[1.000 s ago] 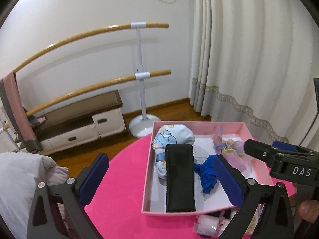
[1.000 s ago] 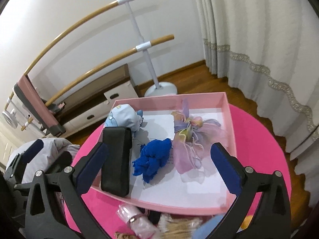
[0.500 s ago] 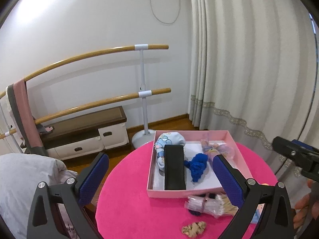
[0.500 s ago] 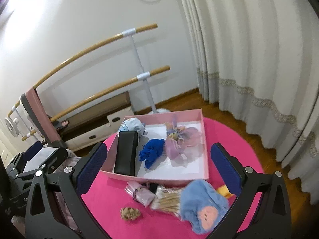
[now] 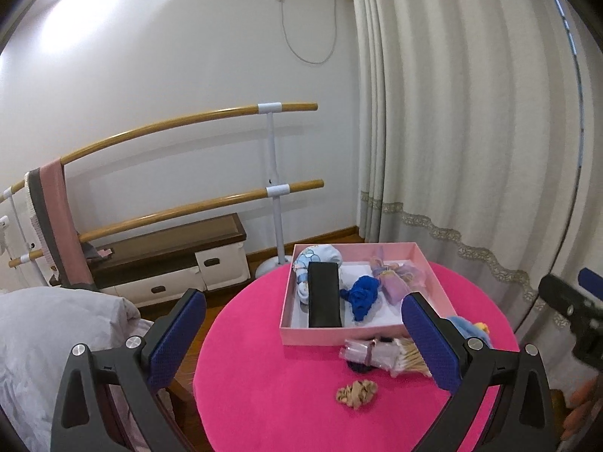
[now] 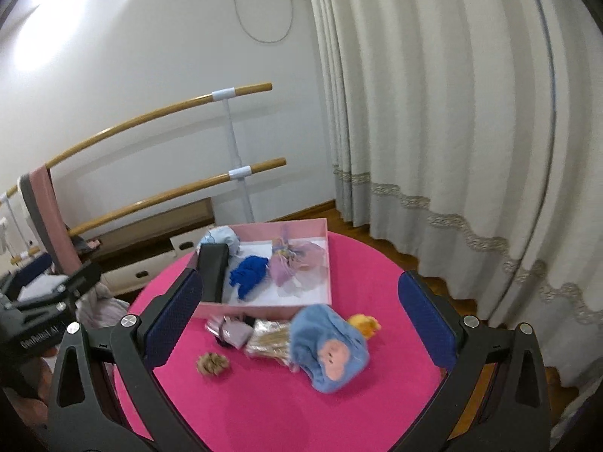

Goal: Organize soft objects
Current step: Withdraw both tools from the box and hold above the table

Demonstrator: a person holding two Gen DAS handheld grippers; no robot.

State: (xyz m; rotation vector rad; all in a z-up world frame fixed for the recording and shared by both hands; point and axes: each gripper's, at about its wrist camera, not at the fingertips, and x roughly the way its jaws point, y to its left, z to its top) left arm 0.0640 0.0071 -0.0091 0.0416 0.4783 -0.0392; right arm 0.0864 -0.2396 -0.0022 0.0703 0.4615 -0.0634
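Note:
A pink box (image 5: 297,329) (image 6: 327,263) sits at the far side of a round pink table (image 5: 271,395) (image 6: 377,395). In it lie a black case (image 5: 325,293) (image 6: 213,271), a blue cloth (image 5: 363,295) (image 6: 247,275), a pale blue patterned bundle (image 5: 316,256) and a lilac gauze pouch (image 5: 392,277) (image 6: 297,260). In front of the box lie a blue plush (image 6: 329,350), a yellow toy (image 6: 363,324), clear packets (image 5: 380,352) (image 6: 264,339) and a tan scrunchie (image 5: 356,393) (image 6: 213,363). My left gripper (image 5: 301,339) and right gripper (image 6: 301,324) are open, empty, held high above the table's near side.
Wooden ballet barres (image 5: 188,124) on a white stand run along the wall, with a low cabinet (image 5: 169,260) below. Curtains (image 5: 452,150) hang on the right. Grey bedding (image 5: 56,331) lies left of the table.
Both grippers have pulled back and up from the box, still open. The loose items in front of the box and more of the room have come into view.

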